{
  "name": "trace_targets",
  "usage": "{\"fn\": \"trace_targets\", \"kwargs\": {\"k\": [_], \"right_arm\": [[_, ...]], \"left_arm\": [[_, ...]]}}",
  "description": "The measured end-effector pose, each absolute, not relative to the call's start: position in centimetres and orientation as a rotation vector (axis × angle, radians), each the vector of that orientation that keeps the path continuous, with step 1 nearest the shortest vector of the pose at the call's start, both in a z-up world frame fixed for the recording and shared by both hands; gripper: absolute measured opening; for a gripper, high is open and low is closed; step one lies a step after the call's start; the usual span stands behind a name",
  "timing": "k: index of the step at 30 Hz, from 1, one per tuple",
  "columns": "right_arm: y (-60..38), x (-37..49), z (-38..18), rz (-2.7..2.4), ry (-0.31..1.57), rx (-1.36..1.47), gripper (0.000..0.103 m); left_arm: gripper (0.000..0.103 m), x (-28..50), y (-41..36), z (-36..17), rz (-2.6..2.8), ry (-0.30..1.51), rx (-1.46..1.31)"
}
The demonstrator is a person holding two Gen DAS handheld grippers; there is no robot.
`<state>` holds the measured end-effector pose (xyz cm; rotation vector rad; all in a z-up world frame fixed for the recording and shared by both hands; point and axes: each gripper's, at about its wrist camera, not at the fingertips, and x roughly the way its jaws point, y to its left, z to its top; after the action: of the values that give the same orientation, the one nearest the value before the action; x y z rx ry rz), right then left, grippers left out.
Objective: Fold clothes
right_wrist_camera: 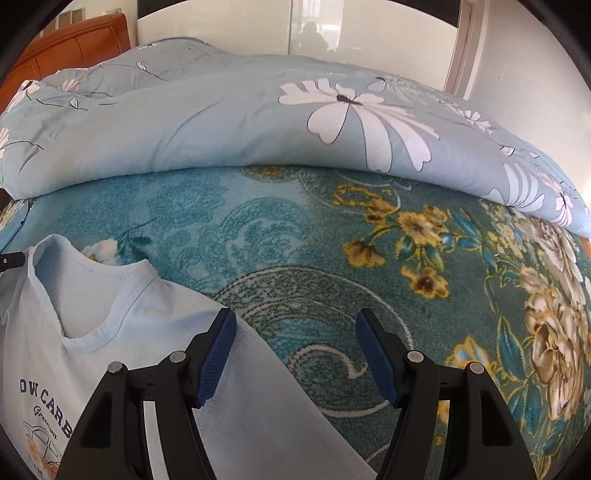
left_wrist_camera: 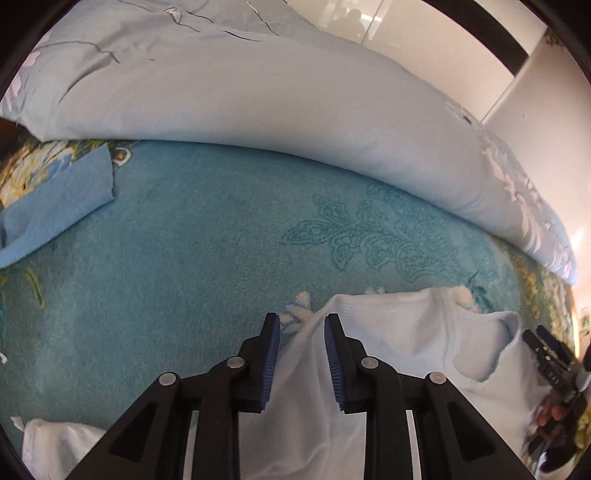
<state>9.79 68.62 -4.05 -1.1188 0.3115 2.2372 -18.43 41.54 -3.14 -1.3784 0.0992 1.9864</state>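
Between our left gripper's (left_wrist_camera: 301, 321) part-open jaws the pale T-shirt (left_wrist_camera: 388, 354) sleeve lies loose on the teal blanket (left_wrist_camera: 184, 240); our right gripper (right_wrist_camera: 293, 317) gapes over its other sleeve; closing shallowly, we risk bunching or dropping fabric.

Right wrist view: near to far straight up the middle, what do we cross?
right gripper, jaws apart → sleeve of the pale blue T-shirt → teal floral blanket → folded light-blue flowered duvet → white wall.
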Motion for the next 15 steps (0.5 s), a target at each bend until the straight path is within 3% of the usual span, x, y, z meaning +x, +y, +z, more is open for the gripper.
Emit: {"fn": "trace_targets", "kwargs": {"k": [2,6,11,15], "right_arm": [[67.5,11.2,-2.5,2.298,0.317,-1.048,0.069],[64.9,14.7,-0.4,2.392,0.361,-1.018,0.069],[61.3,21.0,1.2,2.45,0.44,-1.014,0.069],[59.6,28.0,2.2,2.393,0.454,-0.97,0.069]], "left_arm": [[0.037,-17.1,38.7,-1.1,1.997,0.096,-1.336],[0.057,-13.8,30.4,2.4,2.064,0.078,-1.265],[0.06,-9.2,19.5,2.7,2.3,0.159,-1.247],[0.06,-5.5,12.9,1.0,2.385,0.124,-1.289]]}}
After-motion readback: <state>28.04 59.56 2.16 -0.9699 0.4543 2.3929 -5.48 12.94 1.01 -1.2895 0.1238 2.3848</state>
